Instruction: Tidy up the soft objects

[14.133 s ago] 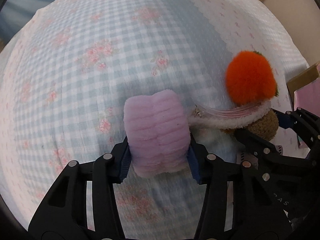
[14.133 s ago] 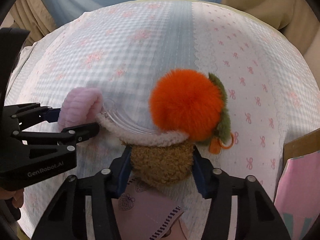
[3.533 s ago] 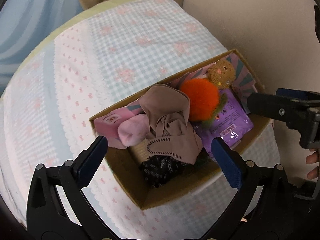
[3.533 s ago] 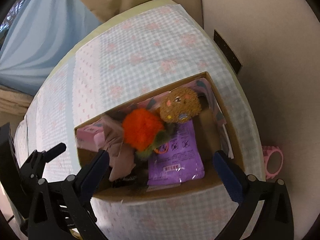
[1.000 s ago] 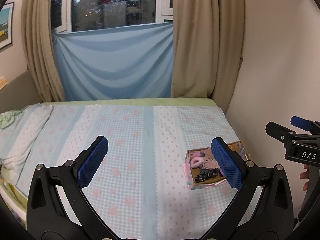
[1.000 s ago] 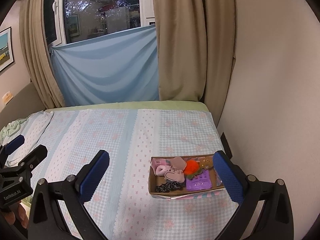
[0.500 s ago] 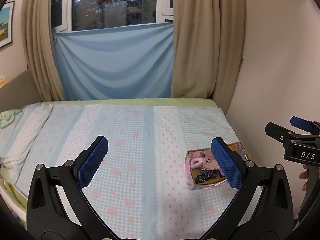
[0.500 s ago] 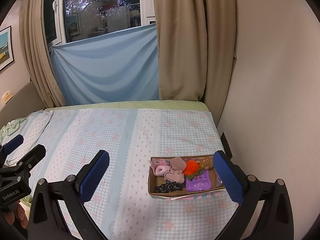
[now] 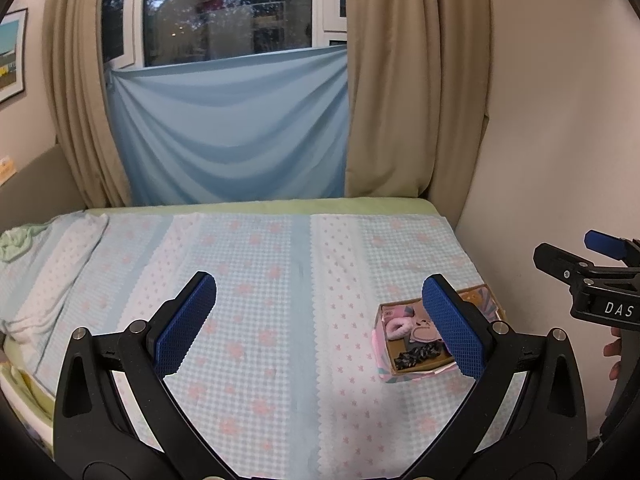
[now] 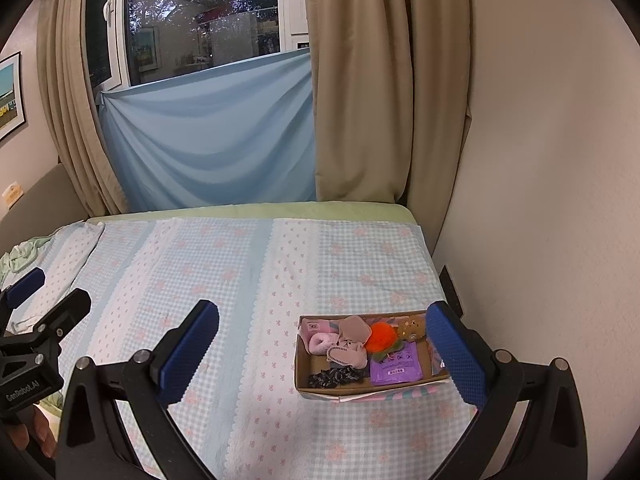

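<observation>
A cardboard box (image 10: 362, 390) is sitting on the bed (image 10: 248, 280), on its near right part, close to the wall (image 10: 540, 200). Inside it, soft things are lying packed together: a pink scrunchie (image 10: 320, 341) at the left, a beige cloth (image 10: 352, 340) beside it, an orange pompom (image 10: 382, 337) in the middle, a brown plush (image 10: 412, 326) at the far right, a purple packet (image 10: 394, 366) at the near right, and a black scrunchie (image 10: 334, 378) at the near left. In the left wrist view the same box (image 9: 390, 366) is showing partly behind a blue pad.

The right gripper (image 10: 324, 350) is hovering above the near edge of the bed, its jaws spread wide and holding nothing; the box is appearing between its pads. The left gripper (image 9: 320, 320) is hovering to the left of it, jaws likewise spread wide and empty, over the bare checked sheet (image 9: 260, 320).

Beyond the bed, a blue drape (image 10: 212, 140) is hanging across the window (image 10: 192, 16) between tan curtains (image 10: 360, 80). A crumpled green cloth (image 9: 14, 242) is lying at the far left of the bed.
</observation>
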The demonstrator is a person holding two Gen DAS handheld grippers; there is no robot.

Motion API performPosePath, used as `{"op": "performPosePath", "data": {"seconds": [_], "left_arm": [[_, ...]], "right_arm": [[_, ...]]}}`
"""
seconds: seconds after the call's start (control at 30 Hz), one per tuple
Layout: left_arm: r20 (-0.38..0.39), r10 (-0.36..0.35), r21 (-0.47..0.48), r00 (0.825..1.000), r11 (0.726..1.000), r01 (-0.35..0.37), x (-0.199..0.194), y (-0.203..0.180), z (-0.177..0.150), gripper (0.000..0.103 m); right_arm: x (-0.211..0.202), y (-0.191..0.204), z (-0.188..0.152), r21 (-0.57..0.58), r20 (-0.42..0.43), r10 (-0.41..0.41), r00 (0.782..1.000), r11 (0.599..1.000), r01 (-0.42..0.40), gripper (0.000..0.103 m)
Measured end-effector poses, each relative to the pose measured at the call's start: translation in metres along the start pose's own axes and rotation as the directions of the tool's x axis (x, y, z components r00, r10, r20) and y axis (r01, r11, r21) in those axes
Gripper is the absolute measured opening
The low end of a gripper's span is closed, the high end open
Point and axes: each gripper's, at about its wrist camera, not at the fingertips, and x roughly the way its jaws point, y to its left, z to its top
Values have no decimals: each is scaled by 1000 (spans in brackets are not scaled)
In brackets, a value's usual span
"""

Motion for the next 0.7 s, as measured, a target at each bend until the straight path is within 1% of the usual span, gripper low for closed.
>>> {"op": "performPosePath", "data": {"seconds": [0.2, 0.37, 0.43, 0.53, 0.63, 0.7], "left_arm": [[15, 2, 8, 1000, 1000, -2, -1, 3, 1, 103], [38, 57, 24, 998, 998, -58, -2, 0, 2, 103], [43, 68, 23, 997, 997, -69, -1, 0, 3, 103], [28, 77, 22, 997, 997, -77, 3, 0, 3, 103], [16, 72, 18, 997, 997, -72, 7, 3, 2, 103], [-4, 63, -2, 998, 998, -63, 12, 7, 2, 103]], "right_arm": [[2, 0, 0, -3, -4, 1, 1000, 1000, -1, 103], [3, 0, 1, -6, -6, 3, 1000, 1000, -3, 103], [4, 0, 1, -10, -7, 5, 1000, 1000, -5, 103], [6, 0, 2, -12, -10, 6, 1000, 1000, -6, 103], [8, 0, 3, -13, -18, 9, 1000, 1000, -9, 103], [12, 0, 4, -15, -27, 13, 1000, 1000, -13, 103]]}}
